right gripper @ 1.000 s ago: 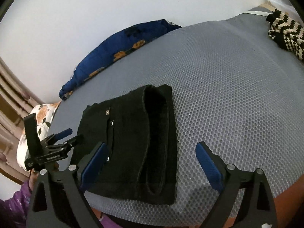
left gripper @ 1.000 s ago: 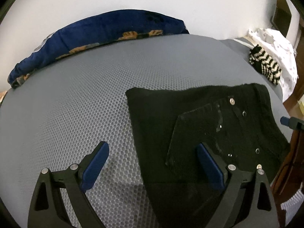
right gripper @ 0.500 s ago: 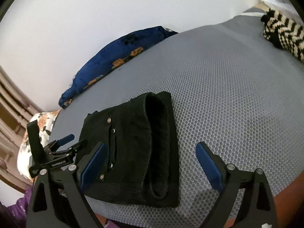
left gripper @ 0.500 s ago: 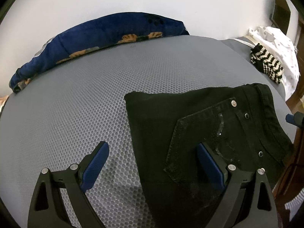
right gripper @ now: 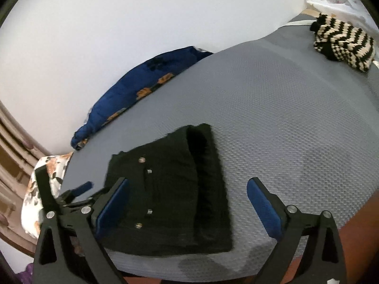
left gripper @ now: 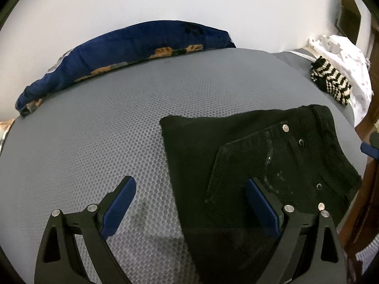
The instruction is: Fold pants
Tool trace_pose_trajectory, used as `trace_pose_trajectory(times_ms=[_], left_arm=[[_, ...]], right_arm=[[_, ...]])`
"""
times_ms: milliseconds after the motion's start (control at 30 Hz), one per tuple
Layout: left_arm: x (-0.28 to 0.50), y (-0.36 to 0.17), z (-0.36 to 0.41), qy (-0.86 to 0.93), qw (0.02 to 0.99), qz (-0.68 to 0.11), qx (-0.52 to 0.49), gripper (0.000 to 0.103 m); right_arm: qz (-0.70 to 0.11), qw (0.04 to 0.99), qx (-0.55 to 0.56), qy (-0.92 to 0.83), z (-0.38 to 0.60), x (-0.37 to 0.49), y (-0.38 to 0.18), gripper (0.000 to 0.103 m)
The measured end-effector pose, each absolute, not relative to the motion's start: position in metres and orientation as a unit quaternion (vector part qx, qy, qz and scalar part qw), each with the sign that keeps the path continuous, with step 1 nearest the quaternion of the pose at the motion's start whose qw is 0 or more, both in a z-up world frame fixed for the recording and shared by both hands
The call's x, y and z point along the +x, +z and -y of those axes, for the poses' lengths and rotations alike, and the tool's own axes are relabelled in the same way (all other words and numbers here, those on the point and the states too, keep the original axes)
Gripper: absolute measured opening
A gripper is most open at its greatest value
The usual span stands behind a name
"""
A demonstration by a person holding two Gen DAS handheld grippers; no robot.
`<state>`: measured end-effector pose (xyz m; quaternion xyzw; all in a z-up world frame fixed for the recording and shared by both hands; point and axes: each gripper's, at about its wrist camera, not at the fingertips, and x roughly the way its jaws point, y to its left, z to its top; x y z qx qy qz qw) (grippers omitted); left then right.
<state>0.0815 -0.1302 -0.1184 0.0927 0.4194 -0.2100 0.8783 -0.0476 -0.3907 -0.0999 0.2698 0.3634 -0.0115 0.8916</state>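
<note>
Pants: black jeans [left gripper: 248,156] lie as a compact folded stack near the front edge of the grey honeycomb-textured mattress [left gripper: 99,123], a back pocket with metal rivets facing up.
Fold edge: in the right wrist view the jeans [right gripper: 170,187] show a thick rolled edge along their right side, with several layers lying on top of each other.
Left gripper: the left gripper [left gripper: 189,206] hangs above the stack's left border, jaws spread wide, nothing between the pads; one pad is over bare mattress, the other over the pocket.
Right gripper: the right gripper [right gripper: 187,203] is likewise released and empty, poised over the jeans' right side, its right pad over bare mattress.
Progress: judging by the neat rectangle, folding looks essentially finished; neither tool touches the fabric.
Remaining: perhaps a final smoothing or squaring of the stack, if anything.
Surroundings: a blue floral blanket [left gripper: 123,49] lies along the wall, a black-and-cream striped knit [right gripper: 343,42] sits at the far corner, both well apart from the jeans.
Risk: the stack sits close to the mattress edge, so a nudge could slide it off.
</note>
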Motion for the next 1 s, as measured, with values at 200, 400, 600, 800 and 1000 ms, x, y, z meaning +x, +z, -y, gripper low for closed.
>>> trace_pose_trajectory(times_ms=[200,400,600,800,1000], left_arm=[[0.078,-0.117,0.118,-0.199,0.879,-0.426,0.075,0.094],[0.068,-0.11,0.112,-0.183,0.886,-0.417,0.081,0.094],[0.065,-0.111,0.112,-0.174,0.885,-0.423,0.091,0.094],[0.061,-0.121,0.114,-0.159,0.88,-0.436,0.099,0.094],[0.074,-0.134,0.109,-0.204,0.848,-0.487,0.054,0.094]], right_arm=[[-0.361,0.886,0.292,-0.016,0.408,-0.052,-0.111,0.098],[-0.371,0.885,0.28,-0.018,0.408,-0.05,-0.119,0.098],[-0.372,0.884,0.282,-0.013,0.41,-0.05,-0.123,0.098],[-0.378,0.878,0.294,-0.011,0.413,-0.05,-0.131,0.098],[-0.377,0.878,0.297,0.008,0.411,-0.046,-0.133,0.098]])
